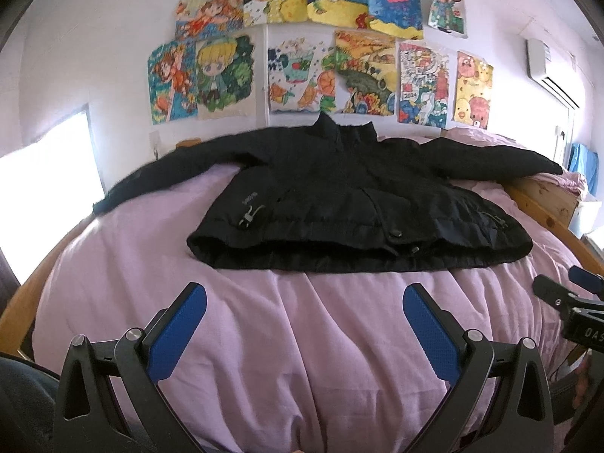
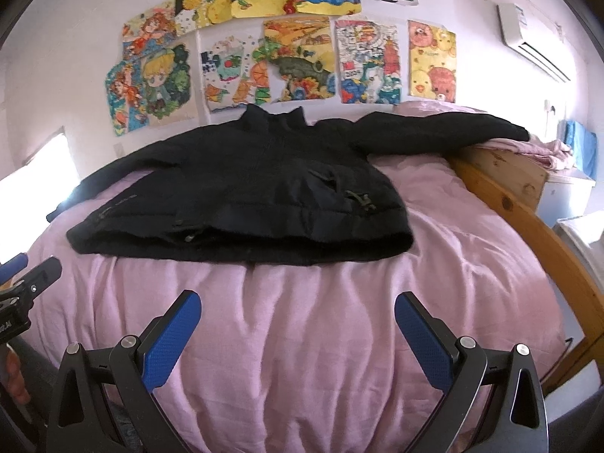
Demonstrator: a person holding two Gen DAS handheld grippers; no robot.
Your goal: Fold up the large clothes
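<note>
A black jacket (image 1: 339,196) lies flat on the pink bed cover (image 1: 287,339), front up, collar toward the wall, both sleeves spread out sideways. It also shows in the right wrist view (image 2: 245,196). My left gripper (image 1: 304,302) is open and empty, above the cover a little short of the jacket's hem. My right gripper (image 2: 298,309) is open and empty, also short of the hem. The right gripper shows at the right edge of the left wrist view (image 1: 566,294); the left gripper shows at the left edge of the right wrist view (image 2: 26,275).
The bed has a wooden frame (image 2: 528,219) along its right side. Colourful drawings (image 1: 321,49) cover the wall behind the bed. An air conditioner (image 2: 528,37) hangs at the upper right. A bright window (image 1: 49,173) is on the left.
</note>
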